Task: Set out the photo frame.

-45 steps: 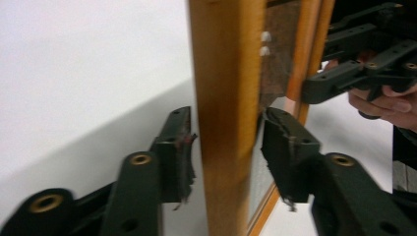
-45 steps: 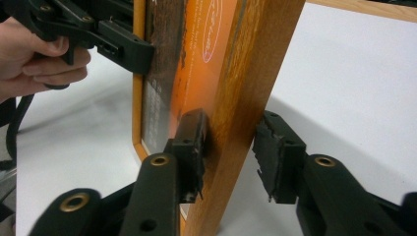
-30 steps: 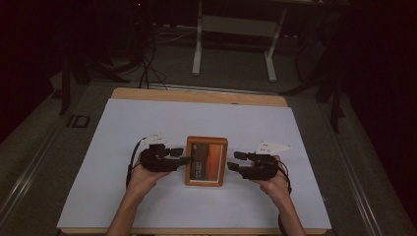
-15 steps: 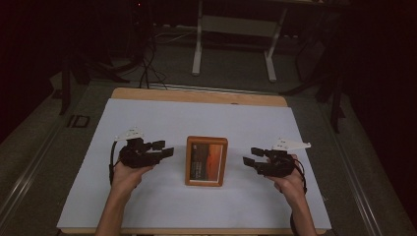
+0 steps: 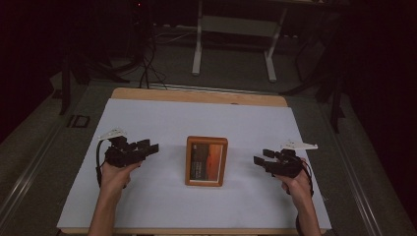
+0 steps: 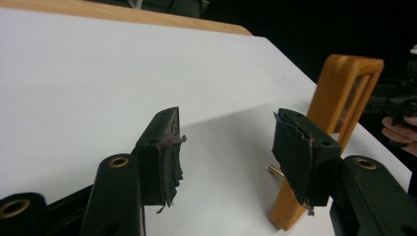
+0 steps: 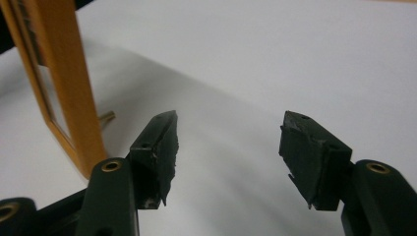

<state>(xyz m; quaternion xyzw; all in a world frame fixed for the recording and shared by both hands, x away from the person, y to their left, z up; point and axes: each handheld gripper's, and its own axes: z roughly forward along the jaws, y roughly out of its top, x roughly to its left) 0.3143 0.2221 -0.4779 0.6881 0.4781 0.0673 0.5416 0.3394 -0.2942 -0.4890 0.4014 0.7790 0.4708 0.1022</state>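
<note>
In the left gripper view the frame's lower corner sits behind a jaw, and its picture is too dim to make out; the left gripper [image 5: 150, 147] stands apart and empty, well left of the wooden photo frame [image 5: 206, 161]; the right gripper [image 5: 259, 161], jaws just opening wide, holds nothing; the frame stands propped mid-table on the white sheet [image 5: 162, 118], orange-toned picture behind glass.

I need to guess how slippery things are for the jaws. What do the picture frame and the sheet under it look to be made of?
The picture frame looks like wood with a smooth, warm orange-brown finish: its rounded edges show a faint sheen in the gripper views. Its front pane seems to be glass or clear plastic; which one is unclear. The white sheet looks matte, like paper or thin board, lying flat over a light wooden tabletop.
</note>
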